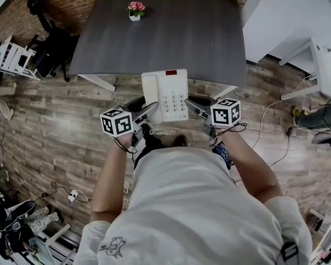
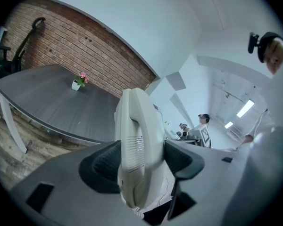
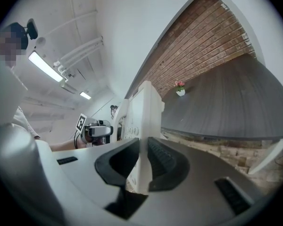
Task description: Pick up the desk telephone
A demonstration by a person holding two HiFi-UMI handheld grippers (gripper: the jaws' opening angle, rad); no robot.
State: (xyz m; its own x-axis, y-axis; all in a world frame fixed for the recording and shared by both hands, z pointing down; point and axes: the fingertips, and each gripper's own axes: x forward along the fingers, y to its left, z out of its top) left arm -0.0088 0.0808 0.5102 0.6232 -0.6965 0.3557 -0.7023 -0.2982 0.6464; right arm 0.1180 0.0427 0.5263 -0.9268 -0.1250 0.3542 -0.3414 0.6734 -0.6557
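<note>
The desk telephone is held in the air at the near edge of the table, keypad up; its long axis runs six to twelve o'clock, display end toward the table; the left gripper clamps its handset side at nine, the right gripper its thin edge at three; open tabletop lies ahead, with a flower pot far off at eleven.
</note>
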